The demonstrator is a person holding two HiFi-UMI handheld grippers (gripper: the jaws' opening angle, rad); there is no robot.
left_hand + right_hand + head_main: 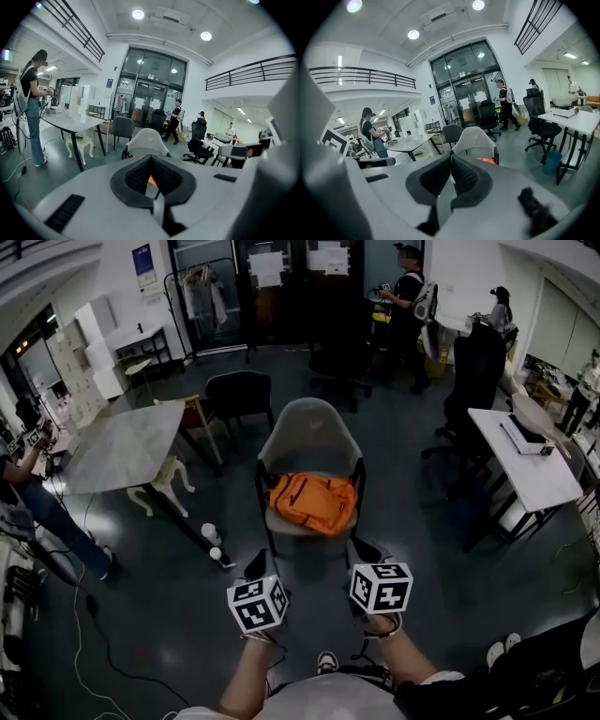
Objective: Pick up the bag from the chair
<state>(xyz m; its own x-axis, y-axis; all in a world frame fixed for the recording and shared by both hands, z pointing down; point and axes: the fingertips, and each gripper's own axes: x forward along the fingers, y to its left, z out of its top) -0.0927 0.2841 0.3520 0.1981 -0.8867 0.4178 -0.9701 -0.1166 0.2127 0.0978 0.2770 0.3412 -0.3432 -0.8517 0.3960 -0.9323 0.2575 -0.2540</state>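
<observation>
An orange bag (312,502) lies flat on the seat of a grey shell chair (309,432) straight ahead of me. My left gripper (255,565) hovers just short of the seat's front left corner, its jaws shut and empty. My right gripper (362,550) is held near the front right corner, also shut on nothing. In the left gripper view, the left gripper (151,159) points at the chair (146,140), and a sliver of the bag (151,180) shows under the pads. In the right gripper view, the right gripper (451,157) faces the chair (476,139), with the bag (487,161) peeking beside it.
A grey table (122,446) stands to the left with a small white stool (167,482) under it. Two cups (211,533) sit on the floor by its leg. A white desk (525,460) is on the right, and black chairs (239,395) and people (408,296) stand behind.
</observation>
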